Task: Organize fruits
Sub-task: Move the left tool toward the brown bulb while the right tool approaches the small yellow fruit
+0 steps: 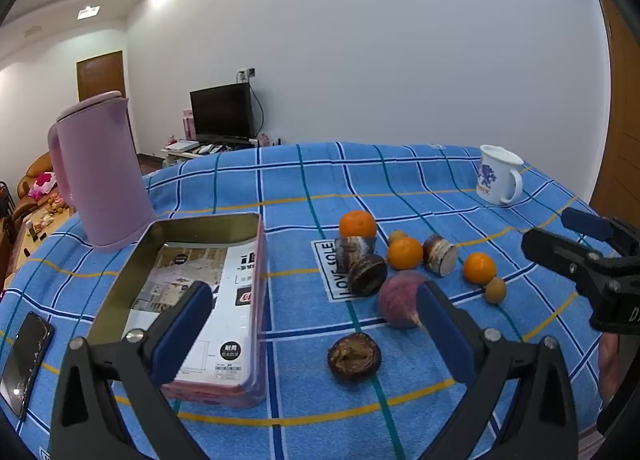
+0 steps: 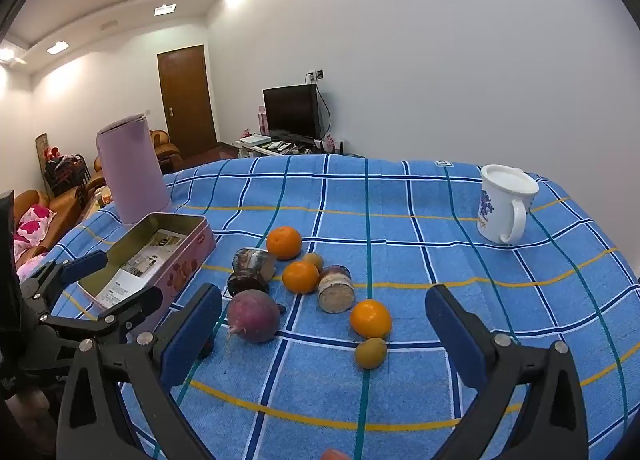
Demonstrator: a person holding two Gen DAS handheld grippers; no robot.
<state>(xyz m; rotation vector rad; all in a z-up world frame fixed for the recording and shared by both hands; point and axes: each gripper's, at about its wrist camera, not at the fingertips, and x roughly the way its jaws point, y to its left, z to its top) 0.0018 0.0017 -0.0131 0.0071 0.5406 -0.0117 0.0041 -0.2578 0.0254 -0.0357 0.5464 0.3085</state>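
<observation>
Fruits lie in a loose group on the blue checked tablecloth [image 1: 400,180]: three oranges [image 1: 357,223] [image 1: 405,252] [image 1: 479,268], a purple round fruit [image 1: 396,300], brown cut pieces [image 1: 367,275] [image 1: 440,254], a dark husk [image 1: 354,356] and a small yellow-brown fruit [image 1: 496,290]. An open pink tin [image 1: 224,300] with a leaflet inside lies left of them. My left gripper [image 1: 316,324] is open and empty above the tin's right edge and the husk. My right gripper [image 2: 324,324] is open and empty, hovering near the purple fruit [image 2: 254,316] and an orange [image 2: 370,318].
A pink kettle [image 1: 100,172] stands at the back left behind the tin. A white mug [image 1: 498,176] stands at the back right. A black phone [image 1: 24,364] lies at the left edge. The right gripper shows at the right in the left wrist view [image 1: 588,256].
</observation>
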